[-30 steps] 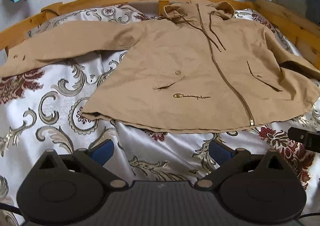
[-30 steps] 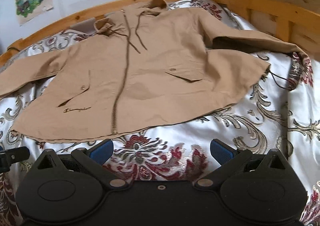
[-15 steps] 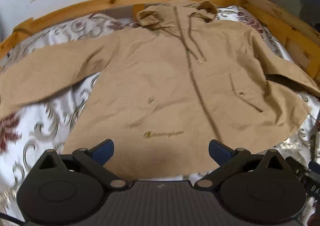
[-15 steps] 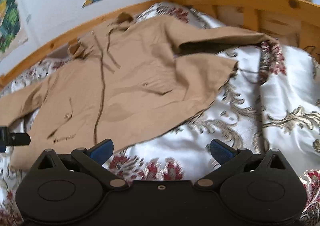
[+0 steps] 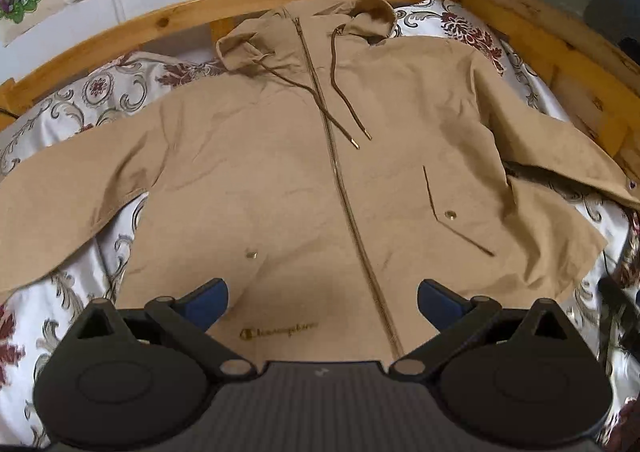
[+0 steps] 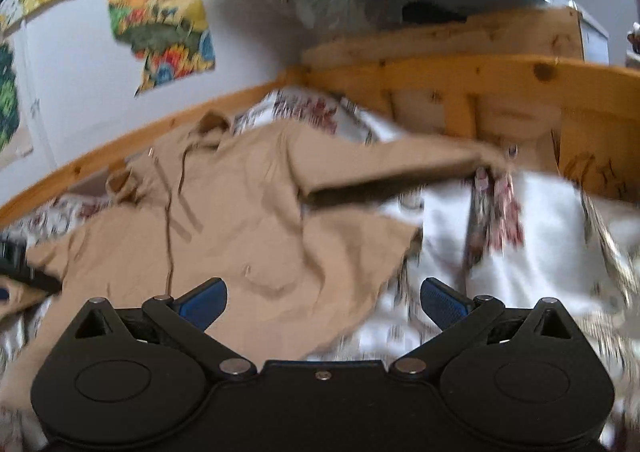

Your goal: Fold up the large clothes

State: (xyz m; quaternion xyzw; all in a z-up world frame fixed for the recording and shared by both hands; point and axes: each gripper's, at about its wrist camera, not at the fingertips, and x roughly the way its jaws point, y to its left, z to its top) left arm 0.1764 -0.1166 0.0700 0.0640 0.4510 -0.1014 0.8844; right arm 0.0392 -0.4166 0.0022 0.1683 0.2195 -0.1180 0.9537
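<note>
Hovering over jacket (image 5: 320, 180): left gripper (image 5: 322, 302), right gripper (image 6: 323, 302), fingers apart, apparently empty; right view blurred.

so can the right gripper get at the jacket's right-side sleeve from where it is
Probably yes: the right gripper is open, and the sleeve lies flat on the bedspread ahead with nothing in between.
</note>
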